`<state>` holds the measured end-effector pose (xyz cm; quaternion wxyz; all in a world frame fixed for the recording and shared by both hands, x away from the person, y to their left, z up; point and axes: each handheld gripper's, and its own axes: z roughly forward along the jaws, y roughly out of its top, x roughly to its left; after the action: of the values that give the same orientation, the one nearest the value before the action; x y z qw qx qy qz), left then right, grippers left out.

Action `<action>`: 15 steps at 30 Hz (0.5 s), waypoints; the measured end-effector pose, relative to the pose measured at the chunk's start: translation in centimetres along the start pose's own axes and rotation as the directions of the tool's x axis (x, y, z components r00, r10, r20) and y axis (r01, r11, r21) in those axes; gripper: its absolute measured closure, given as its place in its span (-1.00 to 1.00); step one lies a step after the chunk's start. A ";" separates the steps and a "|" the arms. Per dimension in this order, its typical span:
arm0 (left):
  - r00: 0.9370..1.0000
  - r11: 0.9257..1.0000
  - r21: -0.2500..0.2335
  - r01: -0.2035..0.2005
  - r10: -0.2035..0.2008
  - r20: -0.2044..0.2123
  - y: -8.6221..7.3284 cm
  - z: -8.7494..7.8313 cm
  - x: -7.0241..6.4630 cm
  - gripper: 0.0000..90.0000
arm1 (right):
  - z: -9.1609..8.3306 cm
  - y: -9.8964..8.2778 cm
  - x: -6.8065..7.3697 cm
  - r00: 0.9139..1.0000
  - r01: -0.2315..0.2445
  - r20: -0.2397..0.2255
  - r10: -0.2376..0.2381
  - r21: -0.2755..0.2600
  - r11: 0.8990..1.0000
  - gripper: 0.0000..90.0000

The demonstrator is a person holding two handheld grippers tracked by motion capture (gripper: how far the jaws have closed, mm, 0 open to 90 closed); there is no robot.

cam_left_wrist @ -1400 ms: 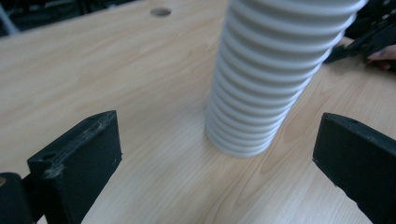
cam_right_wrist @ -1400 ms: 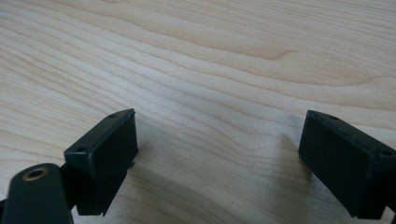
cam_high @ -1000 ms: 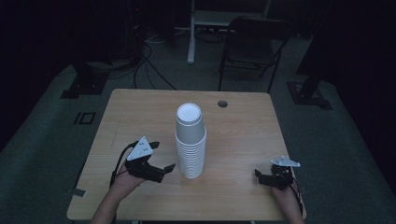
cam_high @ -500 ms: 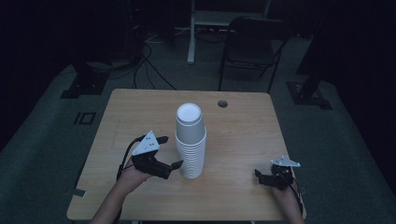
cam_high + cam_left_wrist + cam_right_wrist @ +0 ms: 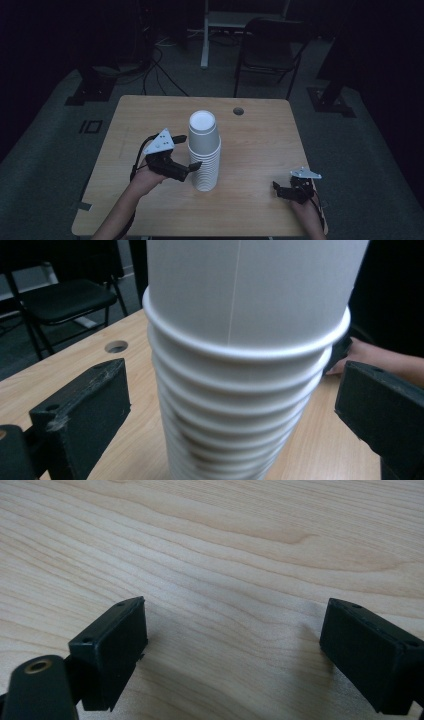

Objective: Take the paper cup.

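While the room lies dark around my wooden table (image 5: 260,150), the cup stack (image 5: 204,150) stands mid-table. My left gripper (image 5: 186,152) spreads wide around it, untouching. My right gripper (image 5: 284,190) gapes empty, near right.

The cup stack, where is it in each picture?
High view: the cup stack stands mid-table, beside the left claw.
Left gripper view: it rises at centre, between the open jaws.
Right gripper view: bare wooden table instead.
Shared landmark: the round hole in the table.
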<state>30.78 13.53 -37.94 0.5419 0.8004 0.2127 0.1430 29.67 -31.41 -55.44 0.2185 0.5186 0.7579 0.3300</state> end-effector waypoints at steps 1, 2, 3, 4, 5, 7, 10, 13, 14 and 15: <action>1.000 1.000 -0.003 0.000 0.000 0.008 0.1 0.1 0.0 -0.97 | 0.0 0.0 0.0 1.000 0.000 0.000 0.000 0.000 1.000 -0.75; 1.000 1.000 -0.003 0.000 0.000 0.008 0.1 0.1 0.0 -0.97 | 0.0 0.0 0.0 1.000 0.000 0.000 0.000 0.000 1.000 -0.75; 1.000 1.000 -0.001 0.003 -0.003 0.009 0.1 0.3 0.0 -0.97 | 0.0 0.0 0.0 1.000 0.000 0.000 0.000 0.000 1.000 -0.75; 1.000 1.000 -0.003 0.000 0.000 0.012 0.2 0.6 0.1 -0.97 | 0.0 0.0 0.0 1.000 0.000 0.000 0.000 0.000 1.000 -0.75; 1.000 1.000 -0.006 0.007 -0.007 0.014 0.2 0.8 0.2 -0.97 | 0.0 0.0 0.0 1.000 0.000 0.000 0.000 0.000 1.000 -0.75; 1.000 1.000 -0.018 0.013 -0.012 0.022 0.3 0.9 0.3 -0.97 | 0.0 0.0 0.0 1.000 0.000 0.000 0.000 0.000 1.000 -0.75; 0.999 1.000 -0.024 0.018 -0.017 0.035 0.4 1.4 0.3 -0.97 | 0.0 0.0 0.0 1.000 0.000 0.000 0.000 0.000 1.000 -0.75; 0.999 0.999 -0.029 0.022 -0.020 0.042 0.4 2.2 0.2 -0.97 | 0.0 0.0 0.0 1.000 0.000 0.000 0.000 0.000 1.000 -0.75; 0.999 0.999 -0.038 0.025 -0.023 0.046 0.4 2.3 0.3 -0.97 | 0.0 0.0 0.0 1.000 0.000 0.000 0.000 0.000 1.000 -0.75; 0.999 0.999 -0.038 0.025 -0.023 0.046 0.4 2.3 0.3 -0.97 | 0.0 0.0 0.0 1.000 0.000 0.000 0.000 0.000 1.000 -0.75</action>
<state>32.14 11.68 -38.37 0.5636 0.7903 0.2070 0.1223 29.67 -31.41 -55.44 0.2183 0.5186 0.7579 0.3301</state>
